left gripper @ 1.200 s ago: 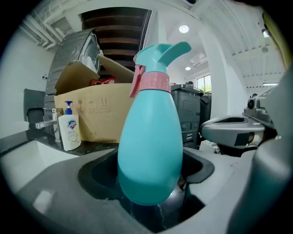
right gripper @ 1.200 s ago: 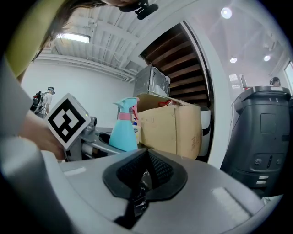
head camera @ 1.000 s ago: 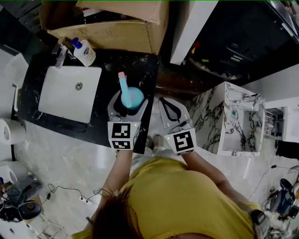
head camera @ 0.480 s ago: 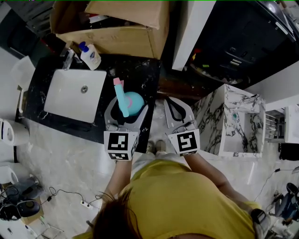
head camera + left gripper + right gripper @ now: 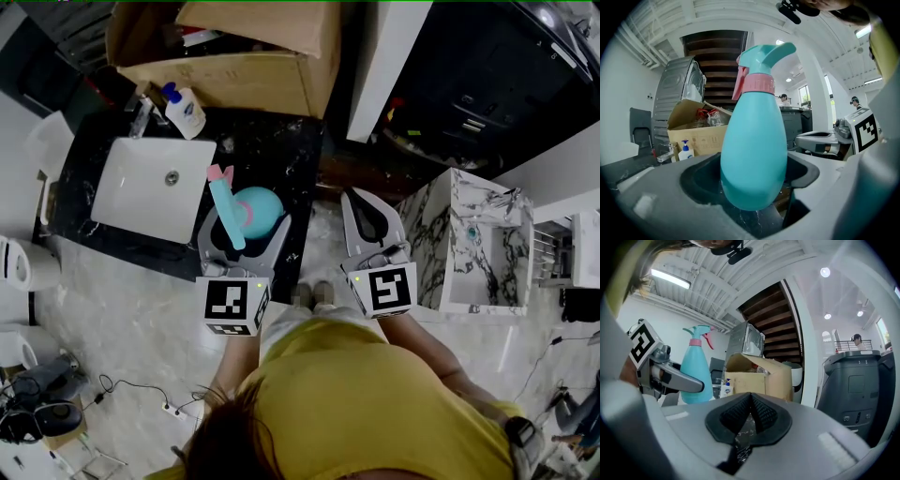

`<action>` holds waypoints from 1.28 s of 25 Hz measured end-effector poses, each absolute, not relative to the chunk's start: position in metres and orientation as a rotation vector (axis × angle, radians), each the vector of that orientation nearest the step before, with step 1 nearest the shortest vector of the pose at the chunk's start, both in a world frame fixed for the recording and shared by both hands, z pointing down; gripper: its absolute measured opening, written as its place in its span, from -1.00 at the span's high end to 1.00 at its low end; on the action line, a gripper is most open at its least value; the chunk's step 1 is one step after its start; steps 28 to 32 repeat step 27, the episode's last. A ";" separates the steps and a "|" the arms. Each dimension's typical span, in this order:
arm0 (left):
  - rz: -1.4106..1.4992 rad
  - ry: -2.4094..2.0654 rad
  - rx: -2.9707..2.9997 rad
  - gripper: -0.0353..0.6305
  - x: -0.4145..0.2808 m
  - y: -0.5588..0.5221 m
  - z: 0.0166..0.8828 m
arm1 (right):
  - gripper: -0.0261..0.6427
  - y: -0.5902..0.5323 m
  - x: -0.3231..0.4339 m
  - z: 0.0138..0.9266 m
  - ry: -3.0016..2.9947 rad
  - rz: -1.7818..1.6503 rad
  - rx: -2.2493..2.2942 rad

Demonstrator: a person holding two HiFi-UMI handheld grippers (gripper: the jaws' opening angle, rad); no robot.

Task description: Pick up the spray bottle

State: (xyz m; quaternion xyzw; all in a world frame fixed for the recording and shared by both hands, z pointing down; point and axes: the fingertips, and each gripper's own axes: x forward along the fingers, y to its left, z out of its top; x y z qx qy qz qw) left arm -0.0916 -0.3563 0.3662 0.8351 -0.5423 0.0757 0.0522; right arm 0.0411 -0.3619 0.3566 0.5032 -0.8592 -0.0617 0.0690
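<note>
The left gripper (image 5: 251,217) is clamped round the belly of the spray bottle (image 5: 262,202), low on its widest part, which holds it upright. At its 3 o'clock the right gripper (image 5: 358,202) hangs empty with its jaws pressed together, out of the way. Beyond lie the sink (image 5: 131,187) at 10 o'clock and the cardboard box (image 5: 234,66) at 12.

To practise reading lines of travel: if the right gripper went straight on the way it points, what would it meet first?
Probably the cardboard box: it sits dead ahead of the right gripper, whose jaws are together, though depth is unclear.
</note>
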 end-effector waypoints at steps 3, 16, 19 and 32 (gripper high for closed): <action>0.233 -1.658 2.542 -0.31 -0.093 -0.355 0.363 | 0.92 -0.360 0.036 0.346 -2.594 -0.207 1.524; 0.241 -1.643 2.532 -0.32 -0.090 -0.350 0.369 | 0.92 -0.357 0.045 0.360 -2.588 -0.147 1.524; 0.242 -1.641 2.528 -0.32 -0.089 -0.348 0.370 | 0.92 -0.354 0.046 0.360 -2.591 -0.145 1.522; 0.242 -1.635 2.527 -0.32 -0.084 -0.339 0.371 | 0.92 -0.346 0.049 0.363 -2.587 -0.154 1.504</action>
